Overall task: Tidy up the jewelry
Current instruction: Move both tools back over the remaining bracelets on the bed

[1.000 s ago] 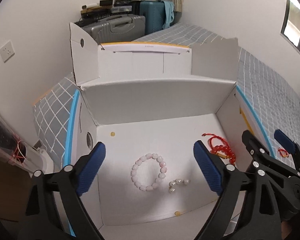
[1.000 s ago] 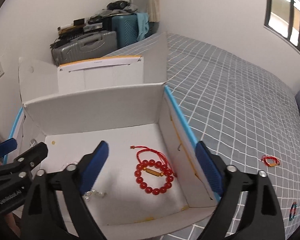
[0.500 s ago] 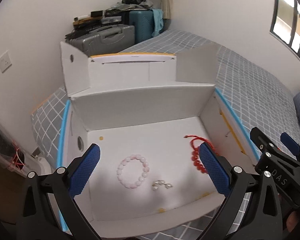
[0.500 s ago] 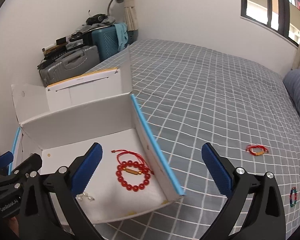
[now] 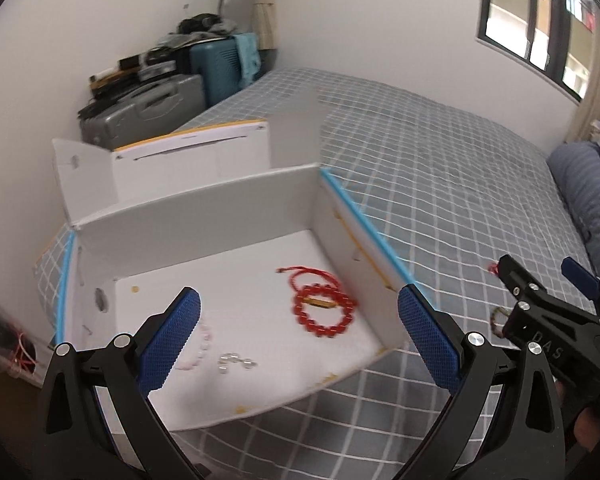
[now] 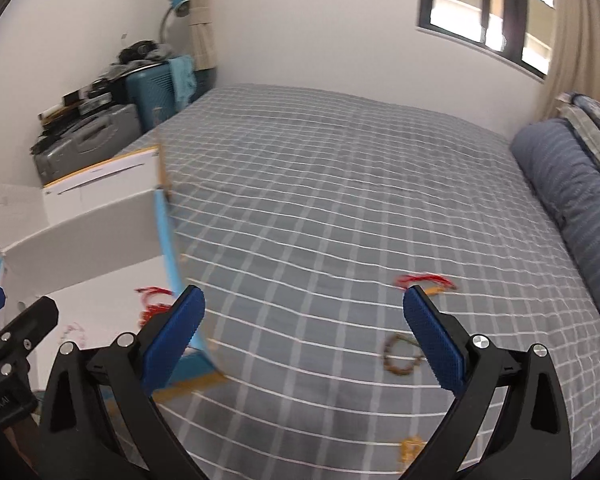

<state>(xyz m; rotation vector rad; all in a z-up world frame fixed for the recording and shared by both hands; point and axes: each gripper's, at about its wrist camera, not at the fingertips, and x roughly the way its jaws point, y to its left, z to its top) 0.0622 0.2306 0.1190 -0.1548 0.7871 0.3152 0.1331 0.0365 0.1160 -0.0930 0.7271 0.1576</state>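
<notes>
Motion blur is smearing the right wrist view, so the dark beaded bracelet [image 6: 400,354] on the bed [image 6: 340,200] is reading only as a faint ring, half covered by the right gripper's [image 6: 302,326] right finger, and the red cord bracelet [image 6: 424,280] just beyond that fingertip is showing as a streak. The white box [image 5: 204,208] is sitting at the bed's left edge; inside it, the pink bead bracelet [image 5: 202,346] is mostly hiding behind the left gripper's [image 5: 298,330] left finger, the small pearl pieces [image 5: 236,361] are lying near the front wall, and the red bead bracelet [image 5: 324,312] is resting toward the right wall, between the tips. Both grippers' jaws have just been opening and are standing wide apart, gripping nothing
</notes>
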